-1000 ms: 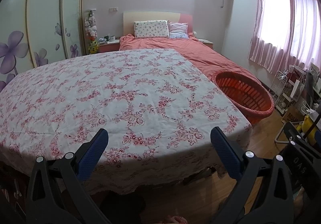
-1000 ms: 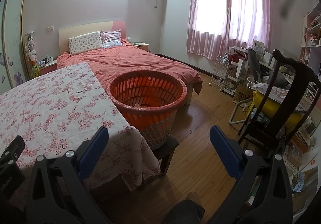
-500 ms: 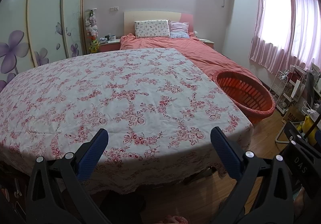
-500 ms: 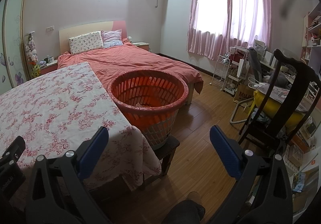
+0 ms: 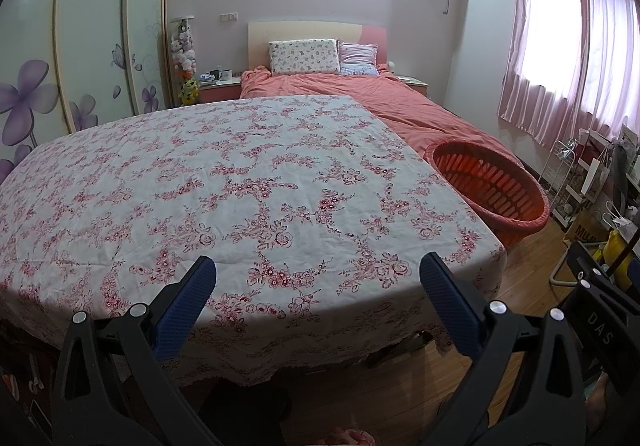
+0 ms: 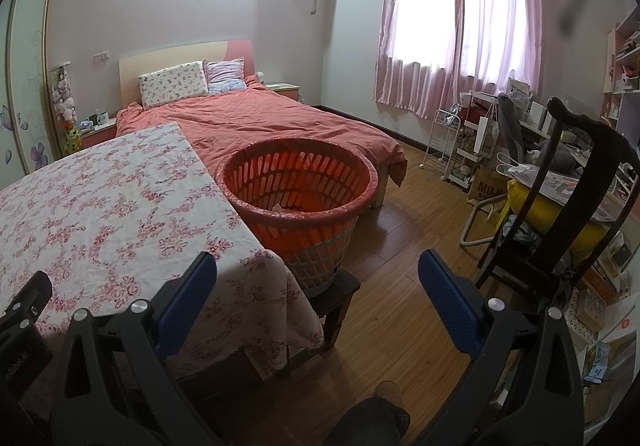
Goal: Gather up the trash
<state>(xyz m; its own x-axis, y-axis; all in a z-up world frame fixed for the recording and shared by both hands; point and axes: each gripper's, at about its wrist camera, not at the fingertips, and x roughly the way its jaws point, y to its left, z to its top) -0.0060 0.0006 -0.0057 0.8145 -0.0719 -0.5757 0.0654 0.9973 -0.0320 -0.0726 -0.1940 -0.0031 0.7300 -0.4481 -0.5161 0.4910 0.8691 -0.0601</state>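
An orange slatted basket [image 6: 298, 182] stands on a dark stool at the table's right end, with some crumpled scraps at its bottom; its rim shows in the left wrist view as the basket [image 5: 490, 186]. The table [image 5: 240, 182] wears a white cloth with red flowers and no trash shows on it. My left gripper [image 5: 318, 284] hangs open over the table's near edge, nothing between its blue pads. My right gripper [image 6: 317, 284] is open too, above the table's right corner and the wooden floor, short of the basket.
A bed [image 6: 280, 122] with a salmon cover lies behind the table and basket. A dark wooden chair [image 6: 560, 198] with a yellow cushion and cluttered shelves stand at the right. A white wire cart [image 6: 452, 142] is below the pink curtains. Wardrobe doors [image 5: 80, 46] line the left.
Both views drift slightly; the table and basket sit a touch lower and further right in frame. Both grippers stay open and empty.
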